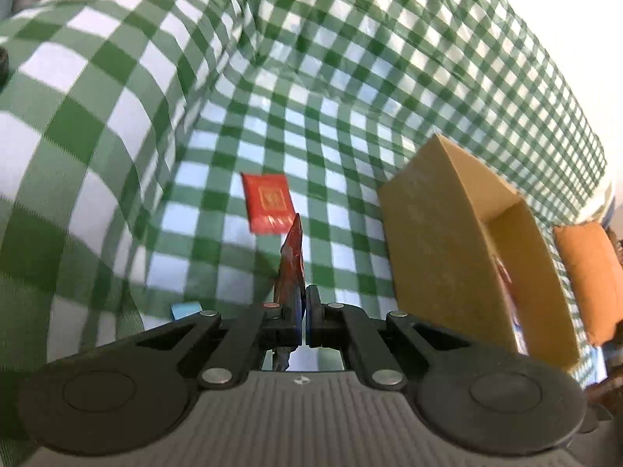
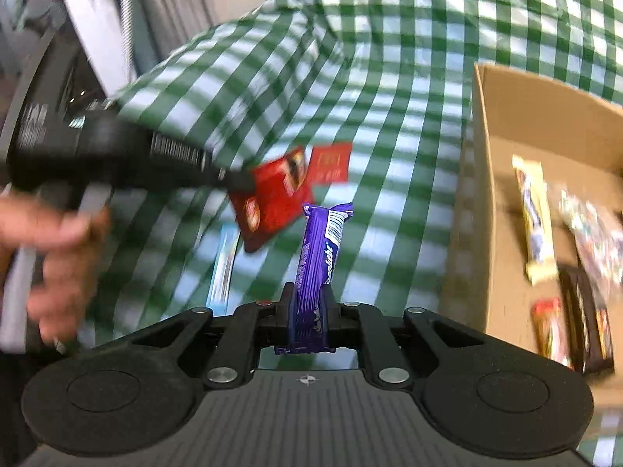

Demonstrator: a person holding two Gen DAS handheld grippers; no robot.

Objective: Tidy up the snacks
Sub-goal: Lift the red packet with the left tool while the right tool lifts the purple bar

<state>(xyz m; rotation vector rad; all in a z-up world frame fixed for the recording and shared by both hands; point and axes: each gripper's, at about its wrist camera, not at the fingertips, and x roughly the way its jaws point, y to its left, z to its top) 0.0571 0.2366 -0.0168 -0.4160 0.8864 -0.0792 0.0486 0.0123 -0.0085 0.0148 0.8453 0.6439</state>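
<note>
In the left wrist view my left gripper (image 1: 303, 303) is shut on a red snack packet (image 1: 291, 268), held edge-on above the green checked cloth (image 1: 311, 124). A second red packet (image 1: 268, 202) lies flat on the cloth just beyond it. The right wrist view shows my right gripper (image 2: 307, 299) shut on a purple chocolate bar (image 2: 317, 257) that sticks out forward. The left gripper (image 2: 237, 181) reaches in from the left there, carrying its red packet (image 2: 272, 198) over the cloth. To the right stands an open cardboard box (image 2: 545, 116) holding several snacks.
A blue-and-white bar (image 2: 224, 268) lies on the cloth below the left gripper. A person's hand (image 2: 58, 241) grips the left tool. The box (image 1: 436, 257) stands right of the left gripper, with an orange cushion (image 1: 592, 280) behind it. The cloth rises in folds at left.
</note>
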